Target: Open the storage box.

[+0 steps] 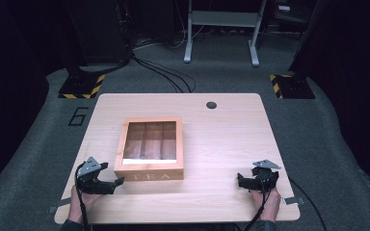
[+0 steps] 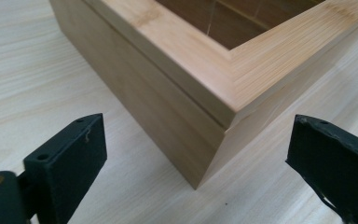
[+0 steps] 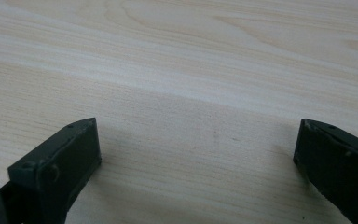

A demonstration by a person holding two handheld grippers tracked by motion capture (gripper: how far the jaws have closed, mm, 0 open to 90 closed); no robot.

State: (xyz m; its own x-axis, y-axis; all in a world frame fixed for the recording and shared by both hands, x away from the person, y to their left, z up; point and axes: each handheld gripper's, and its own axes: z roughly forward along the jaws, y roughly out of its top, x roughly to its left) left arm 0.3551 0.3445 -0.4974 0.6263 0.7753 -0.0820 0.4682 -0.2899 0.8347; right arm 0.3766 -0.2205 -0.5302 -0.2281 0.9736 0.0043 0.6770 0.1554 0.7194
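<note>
A wooden tea box [image 1: 149,149] with a clear window lid and "TEA" on its front sits shut on the light wooden table [image 1: 221,139], left of centre. My left gripper [image 1: 119,183] rests at the box's front left corner, open, jaws pointing right. In the left gripper view that corner of the box [image 2: 205,93] stands close between the two wide-apart jaws, touching neither. My right gripper [image 1: 239,181] lies near the table's front right, open, with bare table [image 3: 191,93] between its jaws.
A dark round grommet [image 1: 211,105] sits near the table's far edge. Grey carpet surrounds the table, with cables [image 1: 166,72], a white frame's legs [image 1: 221,33] and two yellow-black striped bases [image 1: 83,86] on the floor behind.
</note>
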